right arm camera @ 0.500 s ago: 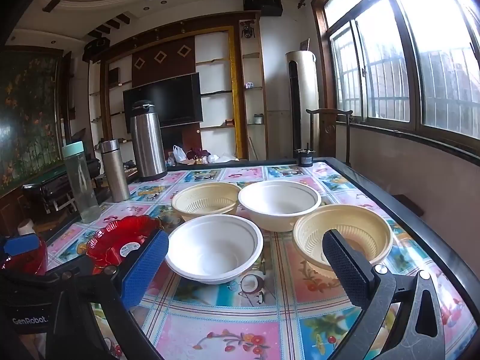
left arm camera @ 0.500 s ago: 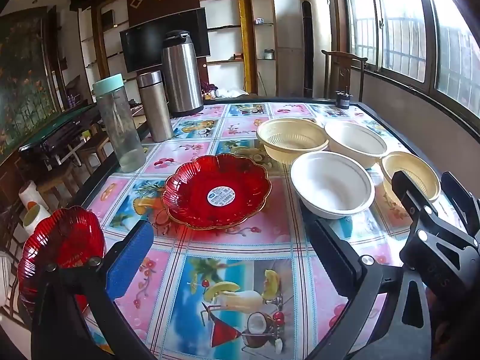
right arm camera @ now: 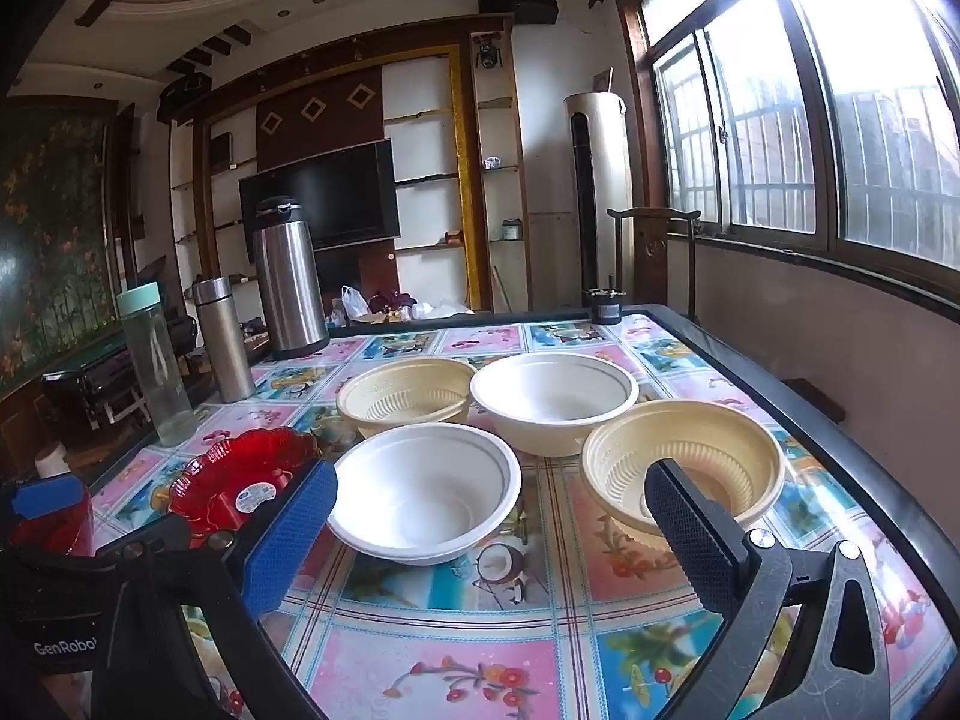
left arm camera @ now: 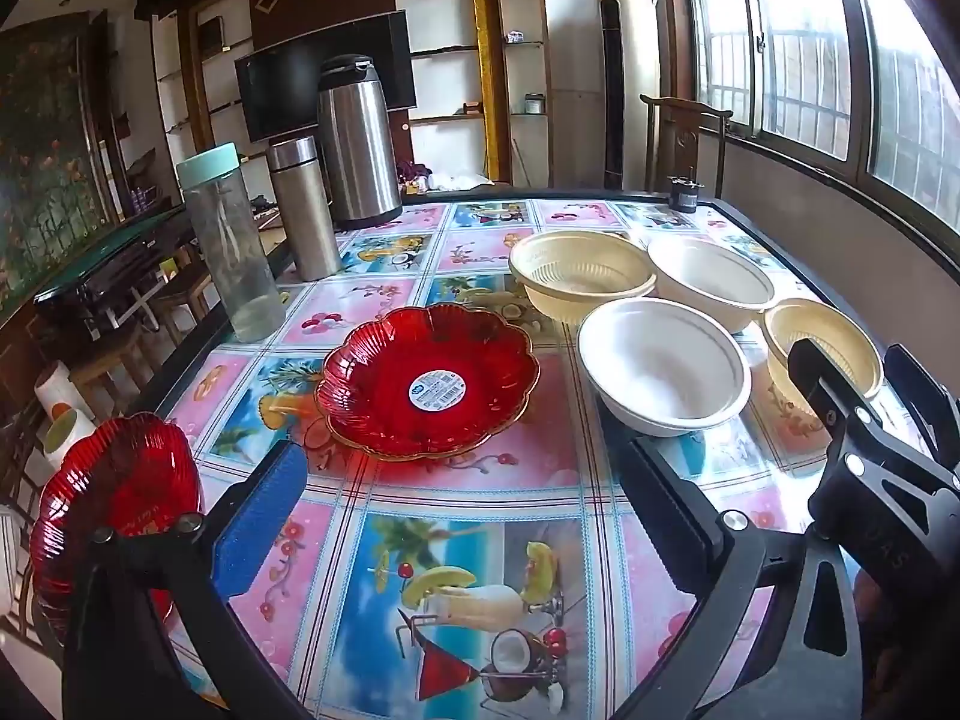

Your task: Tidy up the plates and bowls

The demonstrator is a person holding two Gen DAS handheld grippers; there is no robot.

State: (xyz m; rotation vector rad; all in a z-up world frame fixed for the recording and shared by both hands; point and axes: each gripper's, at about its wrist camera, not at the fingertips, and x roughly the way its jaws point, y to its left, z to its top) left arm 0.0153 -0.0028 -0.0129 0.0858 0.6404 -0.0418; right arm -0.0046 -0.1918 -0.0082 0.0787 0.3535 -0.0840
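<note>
The red plate (left arm camera: 427, 387) lies flat near the table's (left arm camera: 492, 546) centre, just beside the white bowl (left arm camera: 663, 363). Both the left gripper (left arm camera: 462, 531) and right gripper (right arm camera: 489, 531) are held apart, empty. A glossy, fluted rim may slip if pinched shallowly; neighbouring bowls could be knocked.

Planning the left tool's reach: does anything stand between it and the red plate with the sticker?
Nothing visible does. The left tool is open, and only bare tablecloth lies between it and the red plate. The white bowl sits off to the right.
</note>
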